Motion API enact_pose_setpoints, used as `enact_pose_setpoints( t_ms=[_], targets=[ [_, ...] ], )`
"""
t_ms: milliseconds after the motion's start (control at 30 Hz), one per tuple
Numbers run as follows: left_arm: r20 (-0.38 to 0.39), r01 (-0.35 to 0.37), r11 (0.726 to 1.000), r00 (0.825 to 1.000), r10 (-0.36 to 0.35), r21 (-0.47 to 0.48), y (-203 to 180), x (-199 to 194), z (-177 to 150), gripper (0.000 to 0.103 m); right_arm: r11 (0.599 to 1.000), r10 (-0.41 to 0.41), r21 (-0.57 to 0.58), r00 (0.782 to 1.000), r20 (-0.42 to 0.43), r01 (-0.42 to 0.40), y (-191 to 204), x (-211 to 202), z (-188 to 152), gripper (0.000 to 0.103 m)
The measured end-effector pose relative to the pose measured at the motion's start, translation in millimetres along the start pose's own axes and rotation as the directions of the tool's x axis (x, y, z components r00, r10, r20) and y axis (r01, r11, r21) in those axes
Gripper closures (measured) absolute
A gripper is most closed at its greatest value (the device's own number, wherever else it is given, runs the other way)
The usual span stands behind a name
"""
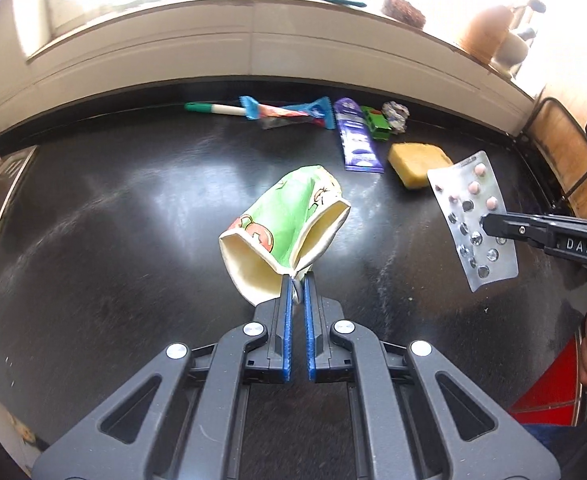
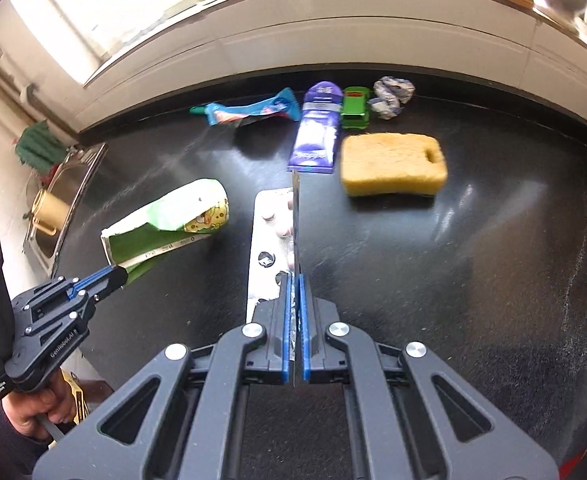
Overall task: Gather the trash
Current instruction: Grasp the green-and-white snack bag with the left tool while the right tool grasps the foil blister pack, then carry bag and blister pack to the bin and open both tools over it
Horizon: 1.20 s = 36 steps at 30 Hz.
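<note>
My left gripper is shut on the rim of a crushed green paper cup, held above the black counter. From the right wrist view the same cup hangs off the left gripper at the left. My right gripper is shut on a silver pill blister pack seen edge-on; in the left wrist view that blister pack is pinched by the right gripper at the right, lifted clear of the counter.
Along the counter's back edge lie a green-capped pen, a blue snack wrapper, a purple wrapper, a green toy car and crumpled foil. A yellow sponge sits nearer. A sink lies left.
</note>
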<state>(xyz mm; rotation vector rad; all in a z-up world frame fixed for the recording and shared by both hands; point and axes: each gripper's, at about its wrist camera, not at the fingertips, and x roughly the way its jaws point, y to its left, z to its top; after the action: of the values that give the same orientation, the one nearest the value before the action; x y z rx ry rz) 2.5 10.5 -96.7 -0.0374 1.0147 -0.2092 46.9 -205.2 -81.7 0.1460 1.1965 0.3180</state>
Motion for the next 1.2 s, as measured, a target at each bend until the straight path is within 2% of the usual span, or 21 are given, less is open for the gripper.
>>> enact_pose_setpoints(
  t_ms=[133,267,367,500,600,700,867,967,1033,1100,1200],
  targets=[
    [0.033,-0.041,0.998,0.999,0.043,-0.047,16,-25,-10,0.098,0.998,0.028,-0.062,1.000,-0.001,-0.028,26,0,1,0.098],
    [0.063,-0.091,0.989,0.993,0.098,-0.113,39,-54,-26,0.098,0.984,0.078,-0.162,0.997,-0.018,-0.080,71,5,4,0.098],
    [0.077,-0.141,0.973,0.985,0.157,-0.182,63,-80,-44,0.098,0.963,0.117,-0.240,0.992,-0.039,-0.123,110,10,3,0.098],
    [0.075,-0.217,0.933,0.966,0.248,-0.287,94,-116,-78,0.098,0.903,0.182,-0.376,0.978,-0.102,-0.207,183,23,-5,0.098],
    [0.056,-0.284,0.882,0.943,0.328,-0.377,119,-144,-112,0.098,0.831,0.229,-0.478,0.958,-0.173,-0.285,246,34,-23,0.098],
    [0.020,-0.339,0.815,0.919,0.394,-0.470,141,-169,-155,0.098,0.758,0.249,-0.553,0.937,-0.244,-0.346,300,47,-47,0.098],
    [-0.068,-0.415,0.683,0.878,0.474,-0.601,172,-205,-227,0.099,0.611,0.244,-0.658,0.895,-0.374,-0.441,385,70,-103,0.098],
    [-0.122,-0.437,0.612,0.865,0.486,-0.659,186,-214,-264,0.099,0.543,0.215,-0.692,0.875,-0.434,-0.477,422,84,-136,0.098],
    [-0.159,-0.448,0.569,0.860,0.484,-0.689,196,-215,-289,0.099,0.514,0.193,-0.703,0.865,-0.462,-0.491,441,93,-152,0.098],
    [-0.185,-0.456,0.545,0.858,0.479,-0.704,204,-212,-305,0.099,0.491,0.171,-0.708,0.853,-0.494,-0.508,460,107,-170,0.098],
    [-0.220,-0.461,0.518,0.860,0.459,-0.721,216,-203,-329,0.099,0.466,0.130,-0.728,0.853,-0.505,-0.503,480,127,-189,0.098]
  ],
)
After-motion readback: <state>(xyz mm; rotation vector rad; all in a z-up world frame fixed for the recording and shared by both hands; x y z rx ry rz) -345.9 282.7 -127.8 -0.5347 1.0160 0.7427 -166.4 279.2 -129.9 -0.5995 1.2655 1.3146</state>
